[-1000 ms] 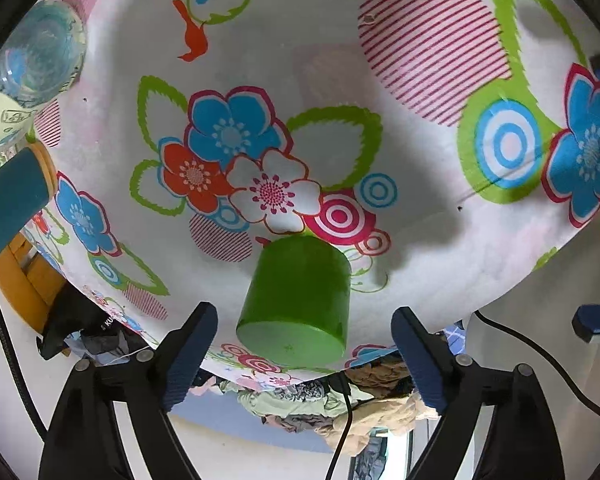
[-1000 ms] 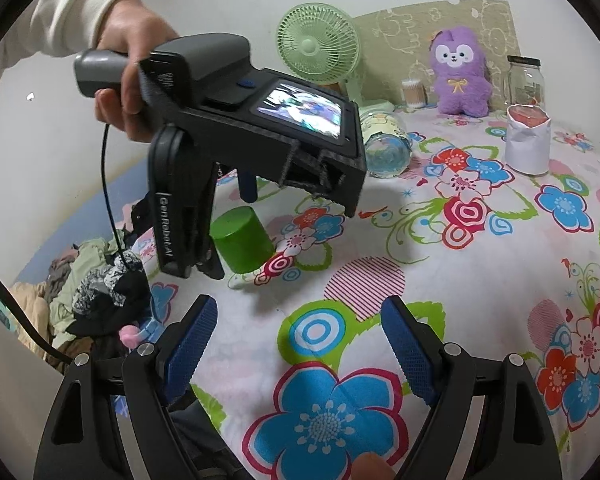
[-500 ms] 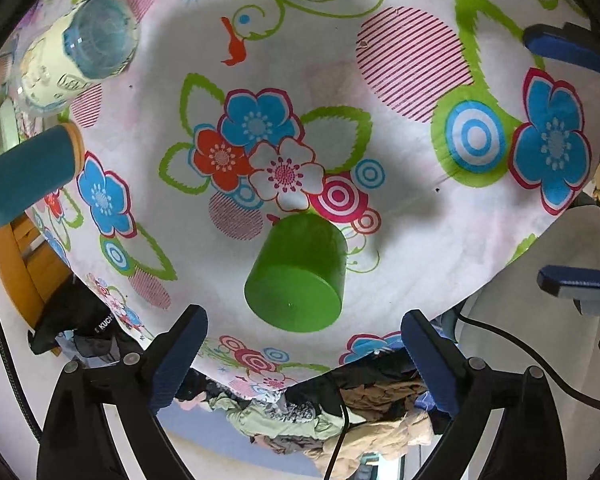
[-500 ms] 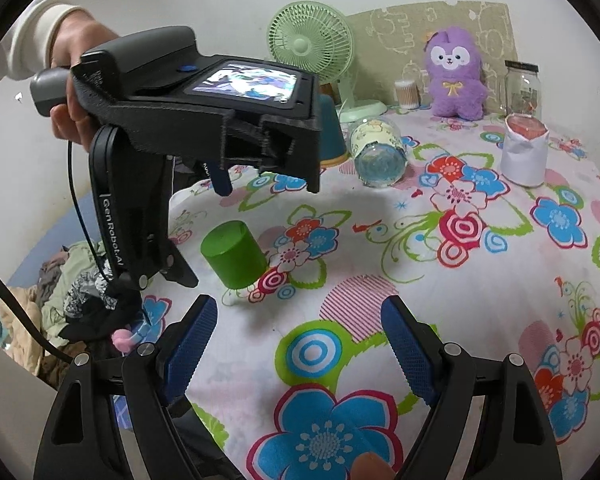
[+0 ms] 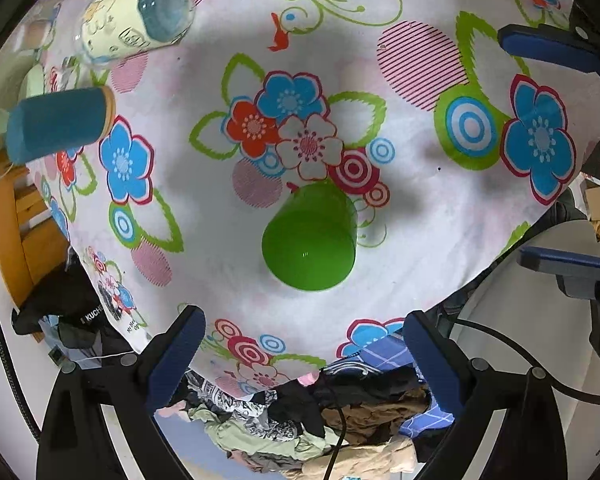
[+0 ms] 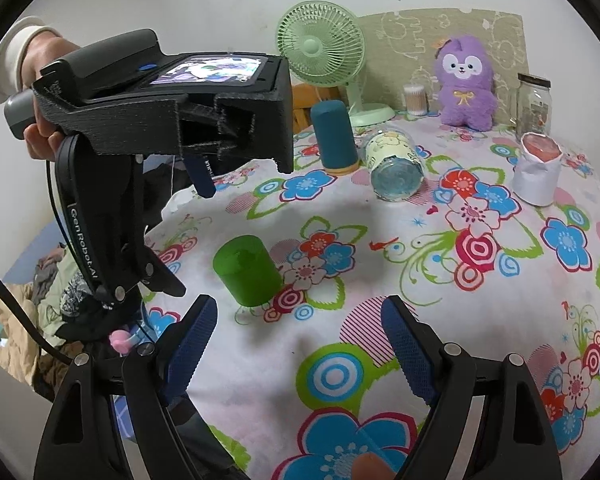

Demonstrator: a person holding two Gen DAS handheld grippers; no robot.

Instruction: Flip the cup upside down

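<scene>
A green cup (image 5: 310, 240) stands upside down, closed base up, on the flowered tablecloth (image 5: 400, 208); it also shows in the right wrist view (image 6: 249, 270). My left gripper (image 5: 304, 364) is open and empty, held well above the cup and looking down on it. The left gripper's black body (image 6: 172, 112) fills the upper left of the right wrist view. My right gripper (image 6: 296, 356) is open and empty, low over the near part of the cloth, to the right of the cup.
A teal cup (image 6: 335, 140) stands upside down and a clear printed cup (image 6: 394, 168) lies on its side at the back. A white paper cup (image 6: 538, 174), glass jar (image 6: 534, 98), purple plush (image 6: 464, 82) and green fan (image 6: 322, 56) stand behind. Clothes (image 5: 320, 432) lie beyond the table edge.
My left gripper has risen away from the green cup, which stays upside down on the cloth. My right gripper has stayed open and nearly still.
</scene>
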